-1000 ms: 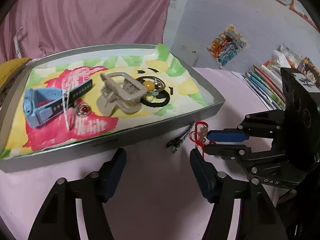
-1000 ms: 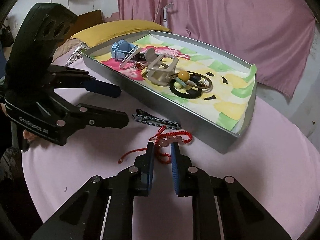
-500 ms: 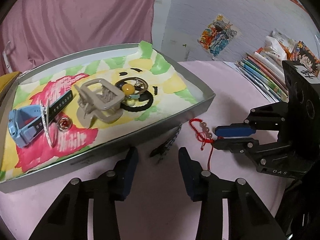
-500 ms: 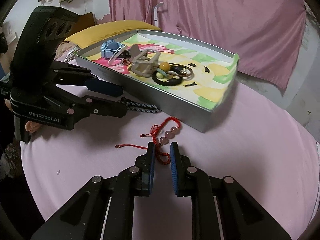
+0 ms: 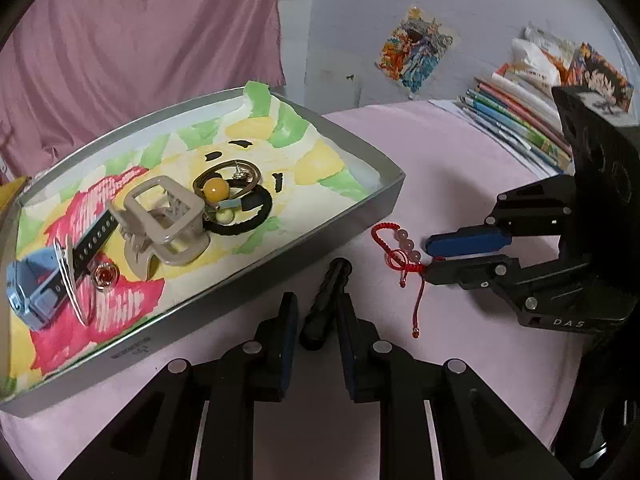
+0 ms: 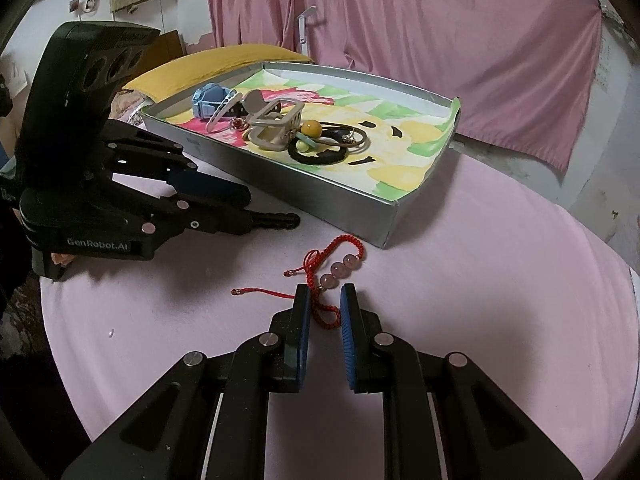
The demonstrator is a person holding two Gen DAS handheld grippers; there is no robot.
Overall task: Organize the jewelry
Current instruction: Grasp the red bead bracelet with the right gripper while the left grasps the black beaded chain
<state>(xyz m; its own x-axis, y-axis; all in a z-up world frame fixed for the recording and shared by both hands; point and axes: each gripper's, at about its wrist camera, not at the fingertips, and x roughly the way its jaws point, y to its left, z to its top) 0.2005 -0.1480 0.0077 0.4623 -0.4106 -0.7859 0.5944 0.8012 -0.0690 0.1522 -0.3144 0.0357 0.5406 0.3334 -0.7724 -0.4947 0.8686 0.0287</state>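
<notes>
A grey tray (image 5: 384,204) (image 6: 340,204) lined with a painted sheet holds a beige hair claw (image 5: 168,216), a blue watch (image 5: 32,292), a black hair tie (image 5: 248,220) and small rings. On the pink cloth in front lies a dark braided bracelet (image 5: 326,300) (image 6: 276,220). My left gripper (image 5: 316,312) straddles it, fingers narrowly apart around it. A red cord bracelet with pink beads (image 5: 400,248) (image 6: 340,268) lies to the right. My right gripper (image 6: 324,312) is narrowly open around its cord end.
A stack of books and papers (image 5: 520,116) lies at the far right of the table. A yellow cushion (image 6: 224,60) sits behind the tray. Pink curtain (image 6: 440,40) hangs behind.
My left gripper has narrowed and moved forward over the dark bracelet. My right gripper has opened a little, and the red bracelet rests on the cloth.
</notes>
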